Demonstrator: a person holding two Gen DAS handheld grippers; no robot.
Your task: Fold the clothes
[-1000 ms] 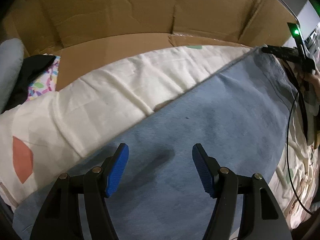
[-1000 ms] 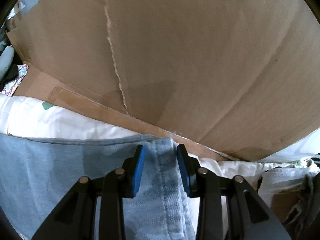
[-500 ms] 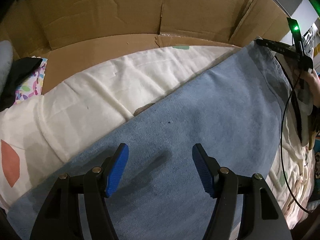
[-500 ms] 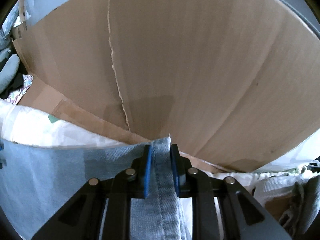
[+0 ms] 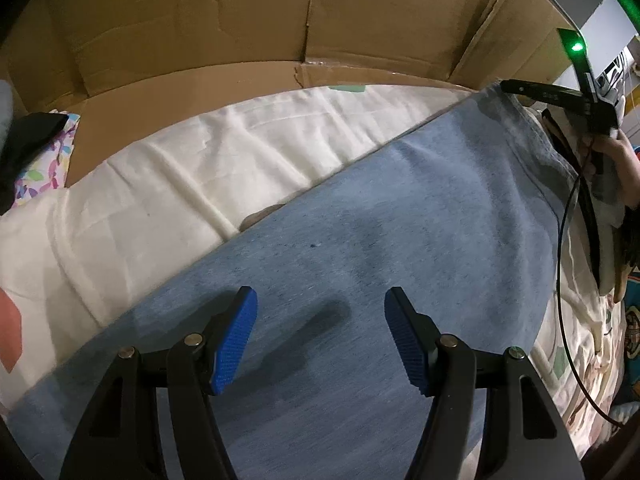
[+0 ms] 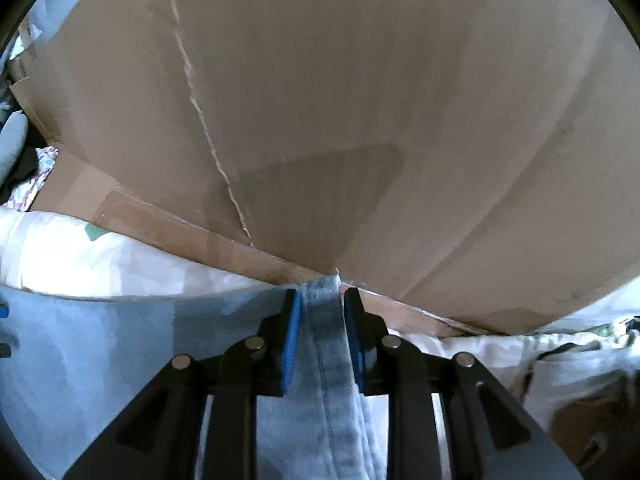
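Observation:
A blue denim garment lies spread flat over a cream sheet. My left gripper hovers just above the middle of the denim, open, with nothing between its blue pads. At the garment's far right corner the right gripper holds the hem. In the right wrist view a stitched denim hem runs between the blue pads of the right gripper, touching both. Those jaws are opening slightly, with the fabric still between them.
Tall cardboard walls stand close behind the bed. A colourful patterned cloth and dark fabric lie at the far left. A person's hand and a black cable are at the right edge.
The right jaws closed from a wide gap onto the denim hem, then eased a little wider. The left gripper stayed open over the denim.

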